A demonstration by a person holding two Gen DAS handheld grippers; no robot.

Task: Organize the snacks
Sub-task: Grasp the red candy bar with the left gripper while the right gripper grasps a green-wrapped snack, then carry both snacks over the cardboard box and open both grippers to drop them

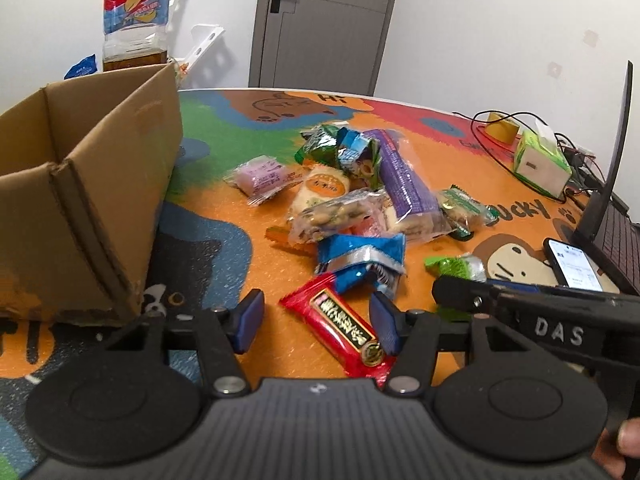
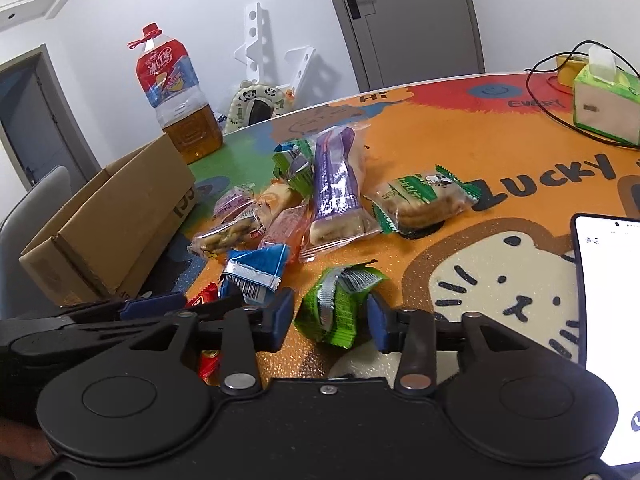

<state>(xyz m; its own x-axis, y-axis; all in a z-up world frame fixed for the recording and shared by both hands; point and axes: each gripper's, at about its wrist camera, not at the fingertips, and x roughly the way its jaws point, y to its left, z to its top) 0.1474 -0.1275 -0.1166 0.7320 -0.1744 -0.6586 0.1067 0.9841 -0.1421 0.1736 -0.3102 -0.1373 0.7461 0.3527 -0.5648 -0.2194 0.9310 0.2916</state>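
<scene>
Lettering on the cartoon table mat (image 2: 500,152) reads "LUCKY" and "HI"; the right gripper's arm bears "DAS". One cardboard box (image 1: 80,184) stands left of the snack pile. The left gripper (image 1: 316,322) is spread wide around one red snack bar (image 1: 340,328), pads not touching it. The right gripper (image 2: 330,318) gapes around one green packet (image 2: 336,304), gripping nothing. One purple packet (image 2: 336,188) and one blue packet (image 2: 256,268) lie in the pile.
</scene>
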